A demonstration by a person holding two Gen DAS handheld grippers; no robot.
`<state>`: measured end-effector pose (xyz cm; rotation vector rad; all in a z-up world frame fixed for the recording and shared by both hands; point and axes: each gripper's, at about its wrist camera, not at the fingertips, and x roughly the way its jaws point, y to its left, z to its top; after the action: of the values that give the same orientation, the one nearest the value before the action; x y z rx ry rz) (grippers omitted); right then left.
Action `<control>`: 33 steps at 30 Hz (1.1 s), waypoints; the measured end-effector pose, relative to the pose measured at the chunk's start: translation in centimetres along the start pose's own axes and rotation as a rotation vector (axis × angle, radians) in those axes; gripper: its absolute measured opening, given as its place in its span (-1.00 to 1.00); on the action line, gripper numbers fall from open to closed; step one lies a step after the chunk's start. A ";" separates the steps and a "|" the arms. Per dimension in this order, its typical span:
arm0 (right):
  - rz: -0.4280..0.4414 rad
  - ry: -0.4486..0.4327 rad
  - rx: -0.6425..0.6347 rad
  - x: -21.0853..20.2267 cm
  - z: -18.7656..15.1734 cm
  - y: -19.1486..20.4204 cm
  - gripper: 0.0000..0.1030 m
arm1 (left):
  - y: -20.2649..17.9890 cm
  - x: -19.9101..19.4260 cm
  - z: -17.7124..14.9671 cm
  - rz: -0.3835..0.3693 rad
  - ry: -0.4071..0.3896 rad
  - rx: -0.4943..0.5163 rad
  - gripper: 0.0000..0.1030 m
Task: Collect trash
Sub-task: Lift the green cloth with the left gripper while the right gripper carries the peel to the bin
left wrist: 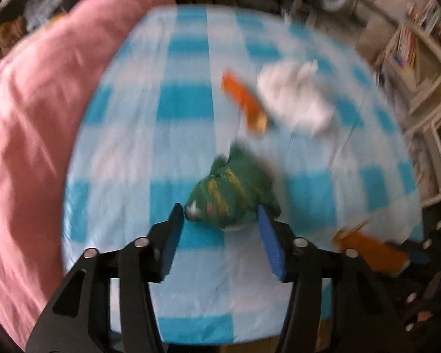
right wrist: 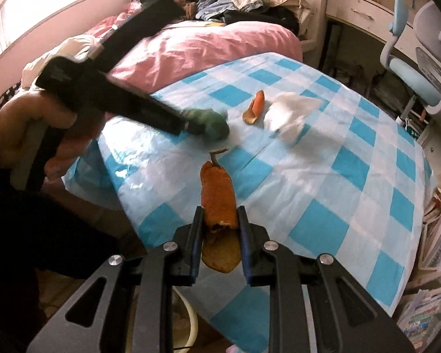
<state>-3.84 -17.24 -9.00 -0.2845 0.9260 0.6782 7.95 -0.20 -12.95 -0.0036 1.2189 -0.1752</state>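
Pink duvet (right wrist: 208,50) fills the bed along the table's far-left side, from about 9 to 12 o'clock in your right wrist view. The table under the blue-and-white checked cloth (right wrist: 323,176) takes up the middle of both views. White crumpled tissue (right wrist: 291,114) lies on the cloth at roughly 1 o'clock from your right gripper, well away from it. Your left gripper (left wrist: 220,214) points steeply down at the cloth; its blue pads stand apart on either side of the green crumpled wrapper (left wrist: 235,191), which sits on the cloth between the fingertips. That view is blurred, so you cannot tell whether either pad touches the wrapper; the gap looks wider than the near end of the wrapper. In the right wrist view your left hand (right wrist: 29,135) grips the tool's handle at 9 o'clock. Your right gripper (right wrist: 219,220) is clenched on an orange peel strip (right wrist: 219,194); the strip sticks out past the fingertips toward 12 o'clock with its stem end furthest out, above the table's near edge. A smaller orange peel piece (right wrist: 254,108) lies on the cloth just left of the tissue, right of the green wrapper.
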 end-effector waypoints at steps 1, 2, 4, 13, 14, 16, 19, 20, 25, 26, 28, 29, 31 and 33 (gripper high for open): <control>-0.004 0.002 -0.003 0.0 -0.1 0.2 -0.56 | -0.1 -0.2 -0.1 0.018 -0.021 0.013 0.16; -0.005 0.002 -0.003 0.0 -0.3 0.4 -0.56 | -0.2 -0.5 -0.2 0.046 -0.029 0.023 0.40; -0.005 0.000 0.000 0.0 -0.4 0.4 -0.56 | -0.2 -0.9 -0.4 0.058 -0.054 0.026 0.50; -0.020 -0.002 0.013 0.5 -0.3 0.0 -0.56 | 1.3 -0.5 1.2 0.060 -0.061 -0.089 0.59; -0.022 -0.003 0.013 0.5 -0.3 0.1 -0.56 | 1.8 -0.3 1.3 0.039 -0.052 -0.134 0.59; -0.022 -0.006 0.011 0.6 -0.3 0.1 -0.56 | 2.8 0.4 1.5 0.006 -0.036 -0.209 0.59; -0.021 -0.008 0.011 0.7 -0.2 0.1 -0.56 | 2.4 0.8 1.9 0.031 -0.073 -0.205 0.19; -0.021 -0.008 0.012 0.7 -0.2 0.0 -0.56 | 2.0 0.9 1.9 0.040 -0.079 -0.184 -0.34; -0.016 -0.018 0.026 0.4 -0.1 -0.3 -0.56 | 0.8 0.0 1.8 -0.008 -0.095 -0.124 -0.54; -0.011 -0.027 0.035 0.1 -0.1 -0.4 -0.56 | 0.7 -0.4 1.8 -0.014 -0.107 -0.121 -0.54; -0.003 -0.036 0.042 -0.2 0.0 -0.3 -0.56 | 0.7 -1.5 1.4 -0.035 -0.133 -0.123 -0.54; 0.000 -0.042 0.047 -0.4 -0.1 -0.3 -0.56 | 0.7 -2.2 1.2 -0.041 -0.151 -0.121 -0.54; 0.015 -0.055 0.060 -0.9 -0.3 0.0 -0.56 | 0.5 -3.4 0.6 -0.048 -0.175 -0.117 -0.54; 0.033 -0.066 0.068 -1.4 -0.7 0.6 -0.56 | 0.2 -4.4 -0.1 -0.052 -0.200 -0.105 -0.54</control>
<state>-5.26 -17.70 -8.19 -0.1859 0.8899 0.6812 6.44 0.59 -8.84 -0.1417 1.0272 -0.1518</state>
